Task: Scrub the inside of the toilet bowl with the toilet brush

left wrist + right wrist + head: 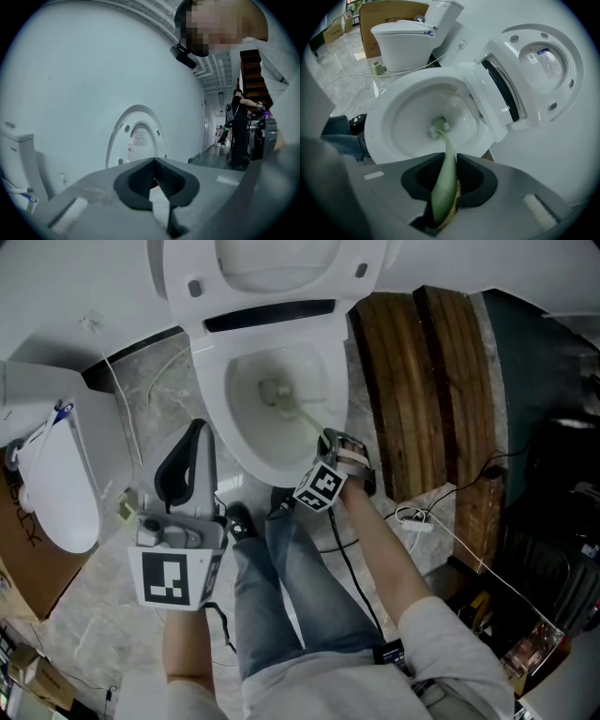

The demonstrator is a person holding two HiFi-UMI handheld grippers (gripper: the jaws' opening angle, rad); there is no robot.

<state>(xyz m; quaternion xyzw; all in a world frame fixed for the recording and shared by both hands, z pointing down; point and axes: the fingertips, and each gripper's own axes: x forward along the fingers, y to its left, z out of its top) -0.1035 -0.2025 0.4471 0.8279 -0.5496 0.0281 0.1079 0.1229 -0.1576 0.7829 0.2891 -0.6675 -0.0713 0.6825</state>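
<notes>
The white toilet bowl stands open with its lid raised. A pale green toilet brush has its head deep inside the bowl, close to the drain. Its handle slants back to my right gripper, which is shut on it at the bowl's front right rim. In the right gripper view the handle runs out between the jaws to the brush head in the bowl. My left gripper hangs left of the bowl, shut and holding nothing, facing the raised lid.
A second white toilet and a cardboard box stand at the left. Dark wooden planks lie right of the bowl. Cables and a white plug trail on the marble floor. Legs in jeans are just before the bowl. Another person stands far off.
</notes>
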